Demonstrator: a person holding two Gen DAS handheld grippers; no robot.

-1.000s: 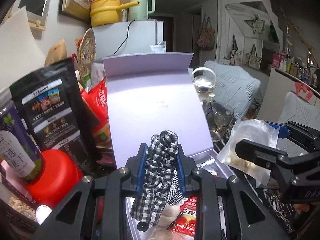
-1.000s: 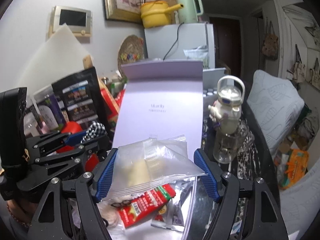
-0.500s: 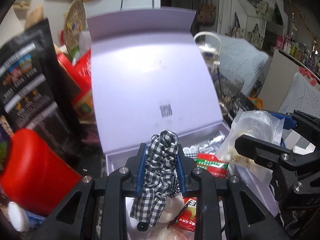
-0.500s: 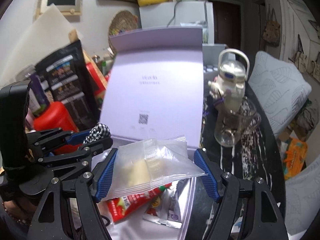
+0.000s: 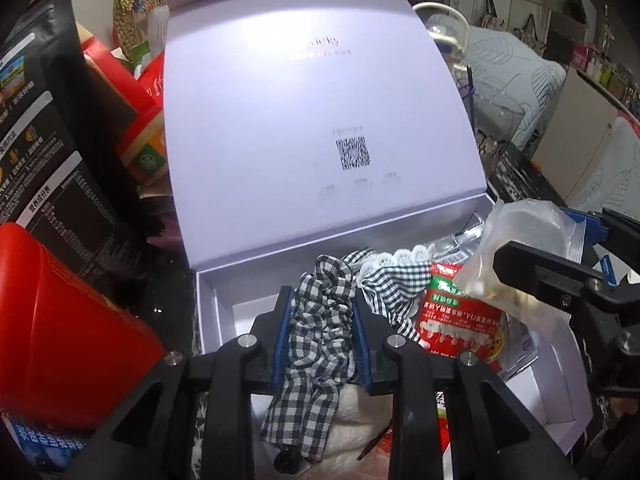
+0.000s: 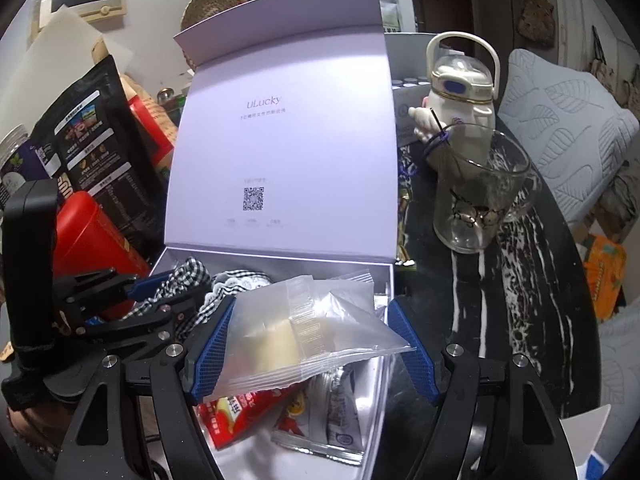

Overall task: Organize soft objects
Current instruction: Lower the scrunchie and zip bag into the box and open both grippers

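Far left in the right wrist view: a jar with a ribbed silver lid (image 6: 16, 152), its label unreadable. Next to it, a tall black pouch (image 6: 94, 148) with white panels of Chinese print too small to read. In front of that, a red canister (image 6: 86, 232), with red packets (image 5: 132, 92) behind it.

Left of centre and low: left gripper (image 5: 322, 328), blue pads clenched on a black-and-white checked fabric scrunchie (image 5: 320, 344), held just above the near left part of the box. Bunched at the top between the pads, hanging down in a loose tail below them.

Centre: pale lilac gift box (image 6: 382, 292), lid raised upright at the far side. On the inner lid, "ULucky" over a line of small Chinese characters, then a QR code with three faint captions beneath, none legible. Inside the box: more checked cloth with a white lace edge (image 5: 394, 270), a red and green snack packet (image 5: 456, 320) with white Chinese lettering, and silvery sachets (image 6: 340, 420) toward the near right.

Right of centre: right gripper (image 6: 308, 344), pads set wide and grasping a clear zip bag (image 6: 308, 336) by its two side edges, pale yellowish pieces inside. Bag held above the near part of the open box.

Further right, on the black marbled tabletop (image 6: 528, 300): a clear glass mug (image 6: 476, 196), and behind it a white bottle with a loop handle (image 6: 460, 80).
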